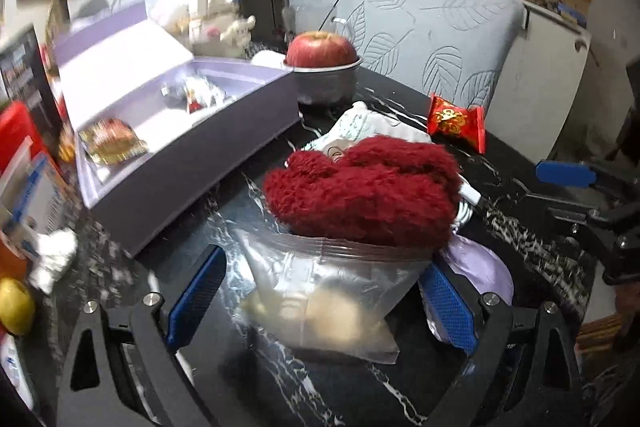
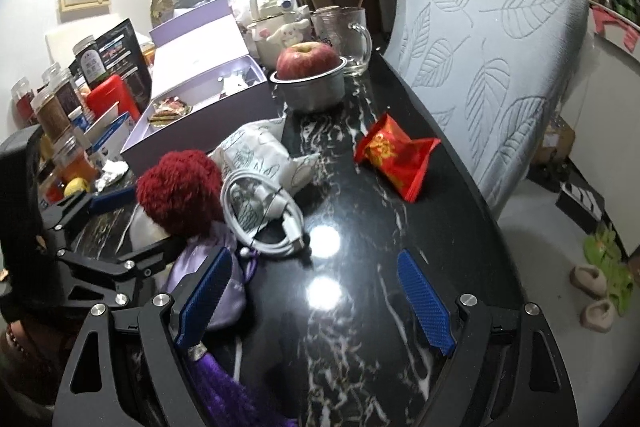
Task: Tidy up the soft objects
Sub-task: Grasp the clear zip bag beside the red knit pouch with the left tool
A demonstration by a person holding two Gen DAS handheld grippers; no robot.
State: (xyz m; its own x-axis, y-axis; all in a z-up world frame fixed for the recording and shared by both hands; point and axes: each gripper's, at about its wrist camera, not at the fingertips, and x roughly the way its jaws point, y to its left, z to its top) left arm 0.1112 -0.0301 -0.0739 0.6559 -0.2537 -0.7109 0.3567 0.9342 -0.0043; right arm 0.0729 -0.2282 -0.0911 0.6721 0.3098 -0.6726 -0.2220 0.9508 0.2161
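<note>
My left gripper (image 1: 322, 303) stands open around a clear zip bag (image 1: 320, 291) with something beige inside; the left pad is apart from it. A dark red fuzzy item (image 1: 368, 187) lies on the bag's far edge. Behind it is a white patterned pouch (image 1: 360, 123), and a lilac satin pouch (image 1: 480, 267) sits by the right finger. My right gripper (image 2: 316, 301) is open over bare black marble table (image 2: 360, 211). Its left finger overlaps the lilac pouch (image 2: 212, 259). Next to the red fuzzy item (image 2: 180, 195) lies a coiled white cable (image 2: 260, 223).
An open purple box (image 1: 180, 131) with wrapped snacks stands at the left. An apple in a metal bowl (image 1: 320, 51) is at the back, and a red snack packet (image 2: 396, 155) lies near the right table edge. A leaf-patterned chair (image 2: 500, 67) stands beyond. Jars and cartons (image 2: 60, 115) crowd the far left.
</note>
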